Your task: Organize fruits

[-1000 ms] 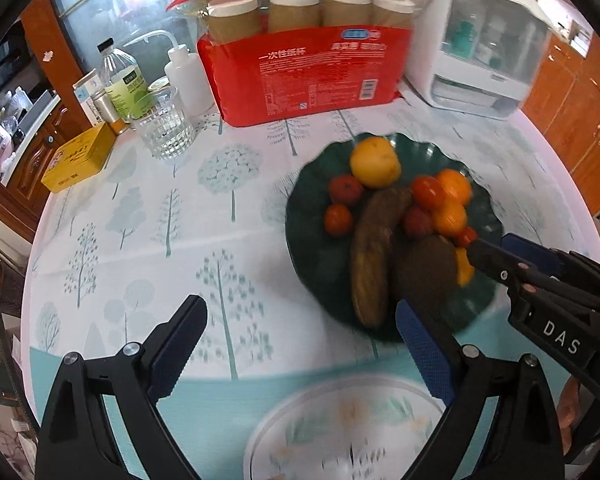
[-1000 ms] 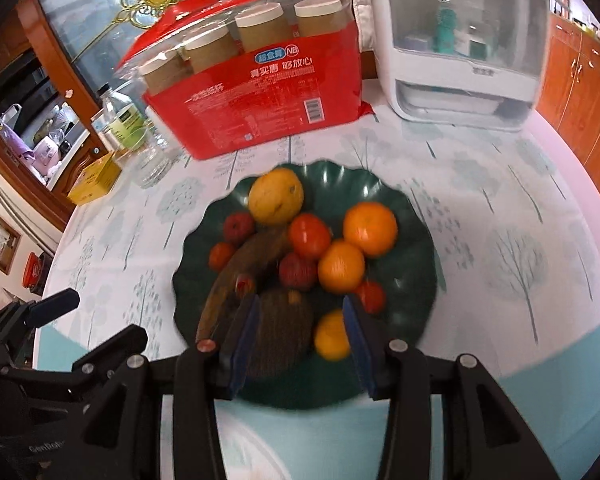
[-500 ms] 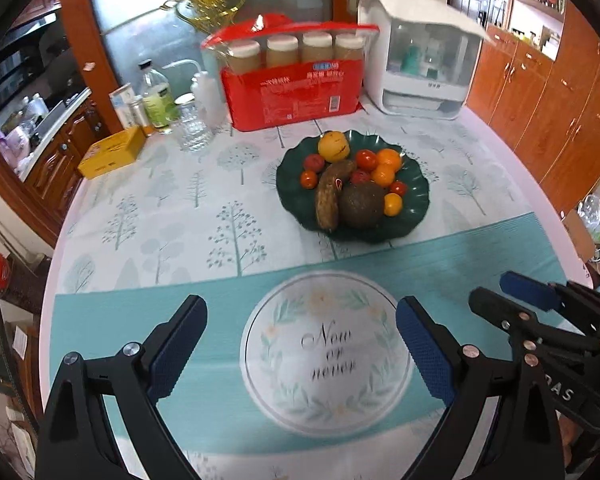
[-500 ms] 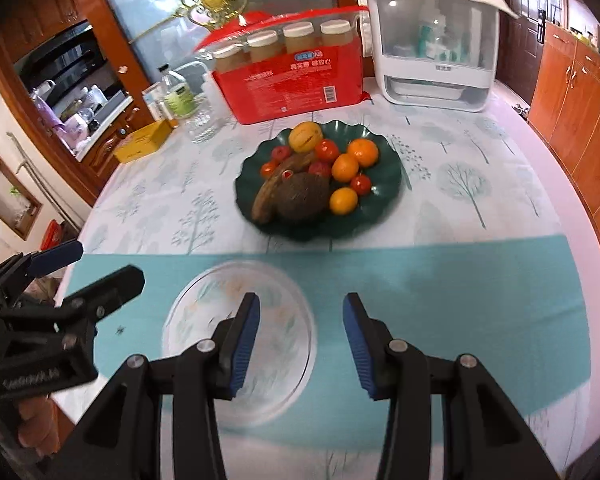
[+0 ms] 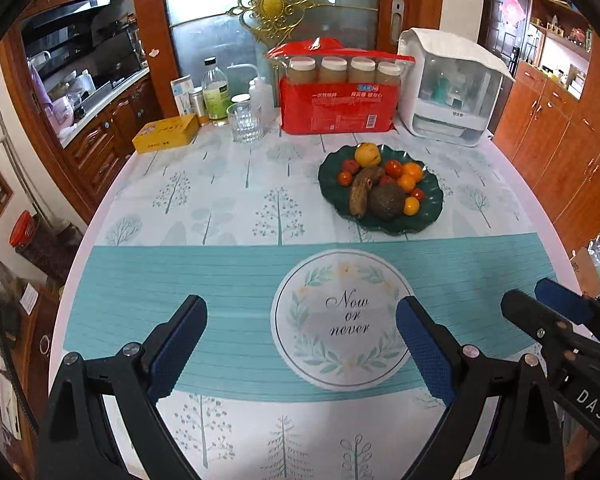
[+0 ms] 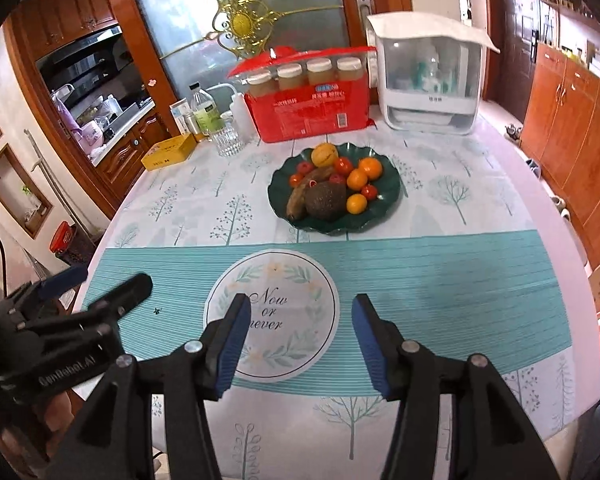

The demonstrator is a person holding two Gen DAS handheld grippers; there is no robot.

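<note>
Right gripper (image 6: 300,344) empty, jaws just widened, left gripper (image 5: 300,344) spread wide, empty, fruit plate (image 5: 432,204) well beyond

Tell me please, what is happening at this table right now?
A person holds a hand-held gripper in each hand above the near edge of the table. The left hand-held gripper is open and empty. The right hand-held gripper is also empty, and its jaws have just been opening. The fruits lie together on the dark green plate farther back, among them oranges and a long brown fruit. Nothing is being touched.
</note>
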